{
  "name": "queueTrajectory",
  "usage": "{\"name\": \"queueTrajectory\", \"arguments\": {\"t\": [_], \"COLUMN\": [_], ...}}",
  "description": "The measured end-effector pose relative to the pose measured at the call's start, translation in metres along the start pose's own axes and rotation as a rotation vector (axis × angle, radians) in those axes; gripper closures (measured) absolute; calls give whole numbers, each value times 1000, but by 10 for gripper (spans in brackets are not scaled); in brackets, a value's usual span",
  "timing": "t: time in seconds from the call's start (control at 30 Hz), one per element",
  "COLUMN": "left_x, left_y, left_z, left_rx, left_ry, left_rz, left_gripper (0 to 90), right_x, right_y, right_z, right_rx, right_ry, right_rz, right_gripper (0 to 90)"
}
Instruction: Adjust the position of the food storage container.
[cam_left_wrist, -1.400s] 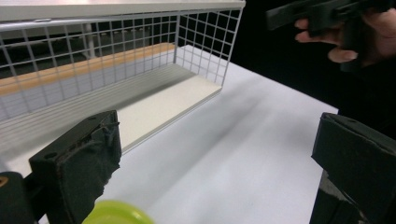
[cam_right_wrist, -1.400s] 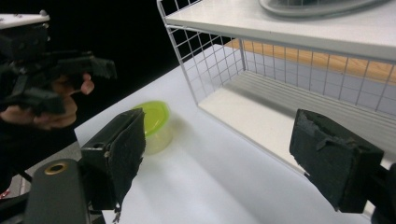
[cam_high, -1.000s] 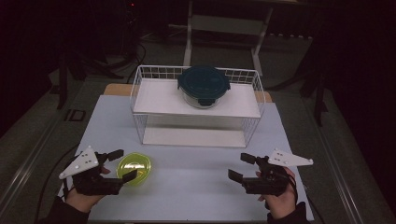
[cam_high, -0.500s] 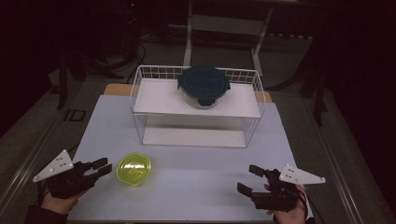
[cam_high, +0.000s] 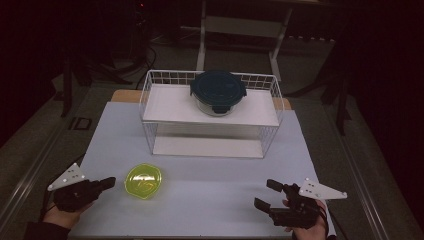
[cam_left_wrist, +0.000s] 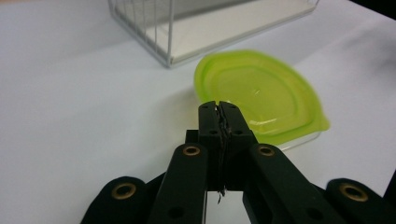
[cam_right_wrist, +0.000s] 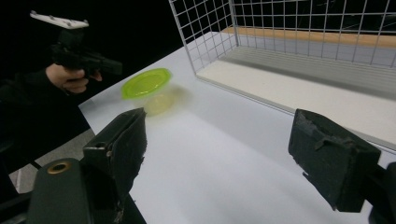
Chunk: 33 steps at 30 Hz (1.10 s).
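A yellow-green lidded tub (cam_high: 143, 181) sits on the white table near the front left. My left gripper (cam_high: 111, 182) lies just left of it and apart from it. Its jaws have just been closing and are now shut with nothing between them. In the left gripper view the shut tips (cam_left_wrist: 218, 106) stop short of the tub (cam_left_wrist: 261, 93). My right gripper (cam_high: 266, 194) is at the front right, open and empty. The right gripper view shows its wide jaws (cam_right_wrist: 219, 140), the tub (cam_right_wrist: 147, 83) and the left gripper (cam_right_wrist: 114, 67) beyond.
A white wire rack (cam_high: 148, 100) stands at the back middle of the table (cam_high: 215, 175). On its upper shelf rests a glass container with a dark teal lid (cam_high: 217, 91). The lower shelf (cam_high: 210, 146) is bare. Dark floor and stands surround the table.
The left gripper drew back leftward from the tub and its jaws closed. The right gripper slid a little toward the front edge, still open.
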<state>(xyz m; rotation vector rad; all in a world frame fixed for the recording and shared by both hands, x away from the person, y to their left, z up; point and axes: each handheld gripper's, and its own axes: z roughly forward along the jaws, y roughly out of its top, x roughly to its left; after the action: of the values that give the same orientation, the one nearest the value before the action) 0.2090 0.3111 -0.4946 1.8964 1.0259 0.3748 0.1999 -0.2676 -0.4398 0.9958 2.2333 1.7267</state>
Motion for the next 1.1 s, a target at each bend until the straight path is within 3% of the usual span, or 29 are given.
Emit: {"name": "queueTrajectory", "arguments": {"t": [0.07, 0.2, 0.4, 0.73, 1.1], "left_x": [3, 5, -1, -9, -13], "left_y": [-4, -10, -17, -15, -5], "left_z": [4, 14, 31, 47, 62], "left_rx": [25, 82, 162, 203, 194], "left_ry": [8, -21, -57, -77, -88], "left_rz": [2, -9, 16, 43, 61], "left_gripper": [883, 886, 888, 888, 888], "right_x": [0, 0, -2, -3, -4], "right_y": [0, -1, -3, -3, -3], "right_z": [0, 1, 1, 0, 0], "right_rx": [1, 4, 2, -4, -1], "right_ry": [-1, 4, 3, 2, -1], "right_rz": [-3, -5, 6, 15, 23], "right_gripper": [189, 189, 189, 189, 189]}}
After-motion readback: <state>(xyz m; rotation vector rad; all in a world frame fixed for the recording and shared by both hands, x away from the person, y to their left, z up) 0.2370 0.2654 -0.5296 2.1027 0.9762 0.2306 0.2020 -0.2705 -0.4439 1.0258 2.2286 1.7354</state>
